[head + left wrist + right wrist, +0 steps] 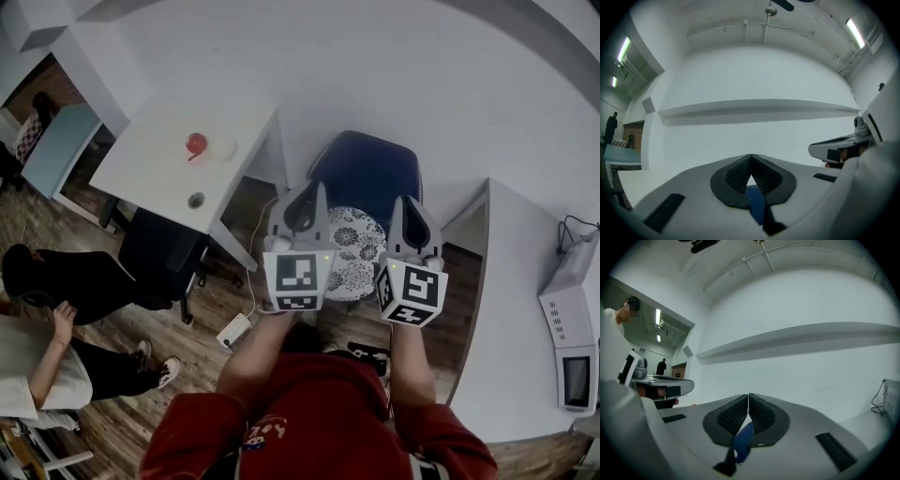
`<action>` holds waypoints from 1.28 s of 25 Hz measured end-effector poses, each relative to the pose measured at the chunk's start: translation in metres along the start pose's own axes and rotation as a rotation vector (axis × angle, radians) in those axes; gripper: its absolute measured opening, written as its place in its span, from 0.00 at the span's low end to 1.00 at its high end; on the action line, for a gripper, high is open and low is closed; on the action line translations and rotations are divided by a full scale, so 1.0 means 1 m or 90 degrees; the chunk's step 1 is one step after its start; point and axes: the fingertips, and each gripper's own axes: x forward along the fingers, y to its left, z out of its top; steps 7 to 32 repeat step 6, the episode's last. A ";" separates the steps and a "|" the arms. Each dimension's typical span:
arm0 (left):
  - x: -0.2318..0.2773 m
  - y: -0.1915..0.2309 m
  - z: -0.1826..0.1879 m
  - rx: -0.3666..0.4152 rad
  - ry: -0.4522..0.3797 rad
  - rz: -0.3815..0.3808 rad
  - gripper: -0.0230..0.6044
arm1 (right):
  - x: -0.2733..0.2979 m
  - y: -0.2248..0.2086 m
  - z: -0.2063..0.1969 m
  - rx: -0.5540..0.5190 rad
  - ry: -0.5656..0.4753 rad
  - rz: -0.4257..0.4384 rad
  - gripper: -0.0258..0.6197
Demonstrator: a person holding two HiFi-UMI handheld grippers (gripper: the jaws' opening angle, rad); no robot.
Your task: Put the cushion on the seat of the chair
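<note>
Where cushion (pixel 354 247) lies, hand-held grippers (pixel 314 190) (pixel 407 203) flank.

Two grippers: the left gripper (pixel 314 202) and the right gripper (pixel 410 211), with two jaws each. One blue chair (pixel 366 173) stands just ahead of the jaws. One patterned cushion (pixel 354 246) lies between the two pairs of jaws and below them. Two white counters: one (pixel 150 183) left of the jaws and one (pixel 516 309) right of them. One red round thing (pixel 196 142) sits on the left counter, and one grey device (pixel 570 328) on the right. One white box (pixel 233 329) lies on the floor, behind the left jaws. At least two other people are far left of the jaws: one near (pixel 37 370), one distant (pixel 37 112).
</note>
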 end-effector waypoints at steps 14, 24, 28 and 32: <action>0.001 0.004 -0.001 0.004 -0.001 0.003 0.08 | 0.004 0.004 -0.001 -0.005 0.001 0.006 0.09; 0.001 0.004 -0.001 0.004 -0.001 0.003 0.08 | 0.004 0.004 -0.001 -0.005 0.001 0.006 0.09; 0.001 0.004 -0.001 0.004 -0.001 0.003 0.08 | 0.004 0.004 -0.001 -0.005 0.001 0.006 0.09; 0.001 0.004 -0.001 0.004 -0.001 0.003 0.08 | 0.004 0.004 -0.001 -0.005 0.001 0.006 0.09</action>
